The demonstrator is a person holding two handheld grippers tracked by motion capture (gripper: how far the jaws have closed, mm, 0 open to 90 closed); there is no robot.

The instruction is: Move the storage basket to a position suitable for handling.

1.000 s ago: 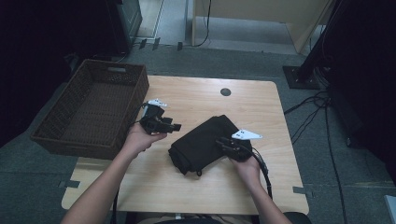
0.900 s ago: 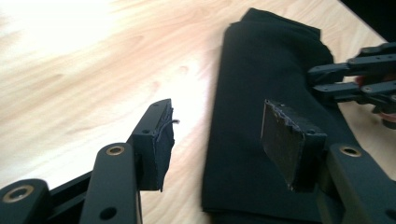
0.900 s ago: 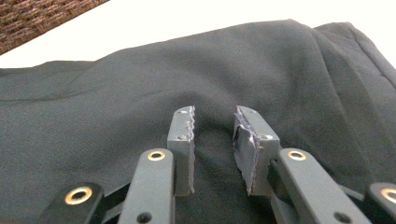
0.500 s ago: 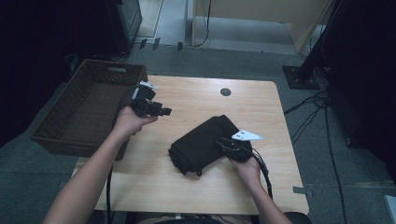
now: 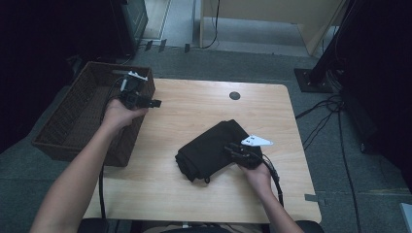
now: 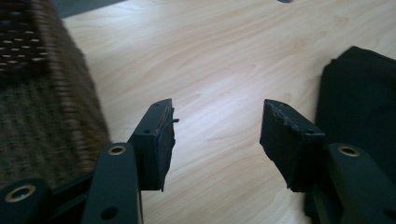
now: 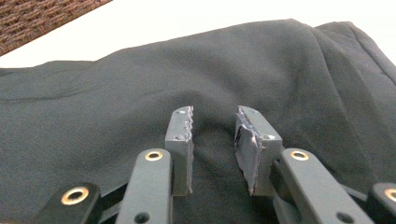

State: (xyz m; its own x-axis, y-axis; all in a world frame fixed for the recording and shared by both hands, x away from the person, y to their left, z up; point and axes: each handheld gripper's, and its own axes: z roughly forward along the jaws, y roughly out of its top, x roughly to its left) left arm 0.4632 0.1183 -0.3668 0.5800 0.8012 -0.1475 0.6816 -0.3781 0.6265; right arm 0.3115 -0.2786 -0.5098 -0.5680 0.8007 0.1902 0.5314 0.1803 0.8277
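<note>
At the bench's left edge sits the wicker basket (image 5: 77, 121); your left gripper (image 5: 154, 103) hovers beside its near wall, jaws spread and empty. The folded black garment (image 5: 214, 148) lies mid-bench. Your right gripper (image 5: 232, 150) rests on it, jaws slightly apart, cloth between them.

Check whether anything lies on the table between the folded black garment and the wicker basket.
Nothing visible does. Bare wood of the table separates the folded black garment from the wicker basket. The left gripper hangs open by the basket's near corner, above that stretch; the right gripper is at the garment.
</note>
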